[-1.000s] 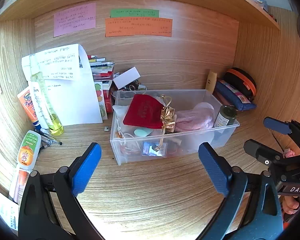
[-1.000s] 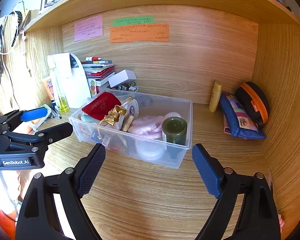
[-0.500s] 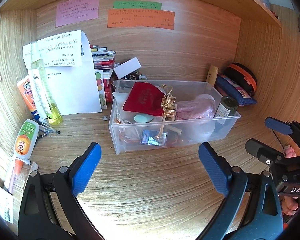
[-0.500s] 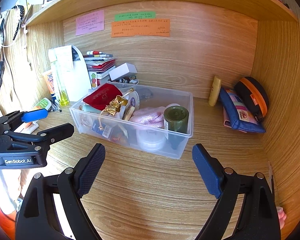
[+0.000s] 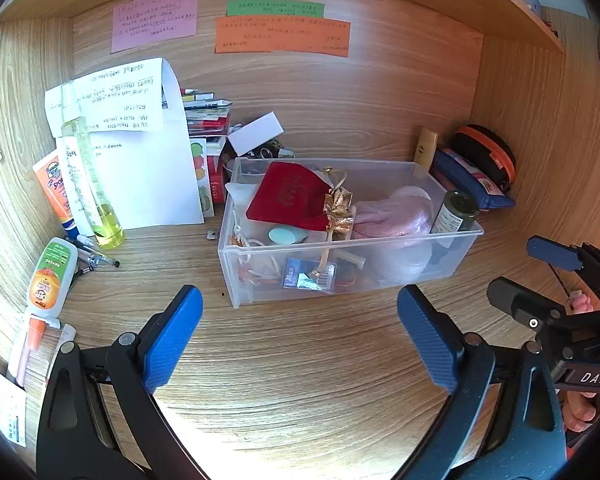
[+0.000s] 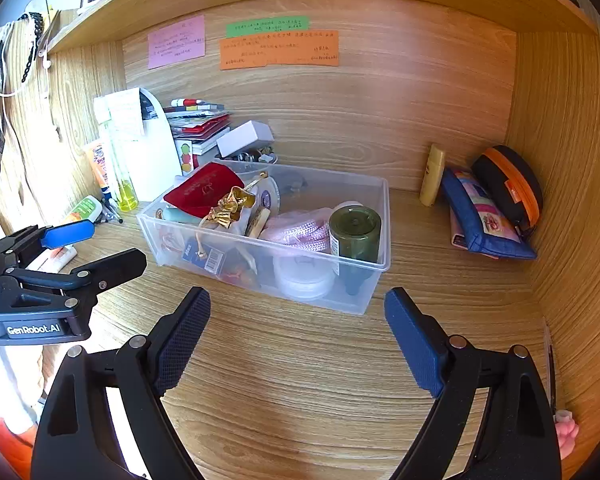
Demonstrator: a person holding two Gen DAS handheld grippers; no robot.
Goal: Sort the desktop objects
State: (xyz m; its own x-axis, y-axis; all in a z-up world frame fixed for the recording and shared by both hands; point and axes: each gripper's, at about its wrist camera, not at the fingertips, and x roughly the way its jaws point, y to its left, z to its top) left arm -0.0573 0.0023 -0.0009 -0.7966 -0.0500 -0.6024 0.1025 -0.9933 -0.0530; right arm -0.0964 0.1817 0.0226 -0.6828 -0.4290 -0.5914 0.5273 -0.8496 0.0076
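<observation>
I am holding the left gripper with its blue ribbed jaws standing wide apart and nothing between them, hovering over bare wood-grain tabletop. The right gripper is likewise gaping, its darker blue textured jaws empty above the same surface.

Just beyond both grippers I am looking at the clear rectangular plastic bin, sitting on the tabletop with its long axis running left to right along the back wall, one long side facing me. In the right wrist view it is lying skewed, its near right corner closest to me.

Inside, a red velvet pouch is leaning toward the left end, a crinkled gold bag is resting beside it, a pink woven cord bundle is lying toward the right, and a dark green round-lidded jar is standing upright in the right end.

Compared with a second ago, both views are sitting slightly lower in the frame; the bin and its contents are staying where they were, and both sets of jaws are keeping the same spread.

Left of the bin, a tall yellow liquid bottle is standing upright before a curled white sheet of paper, with an orange-labelled white tube lying flat near it. To the right, a blue fabric pouch and a black case with orange zip are leaning in the corner.
</observation>
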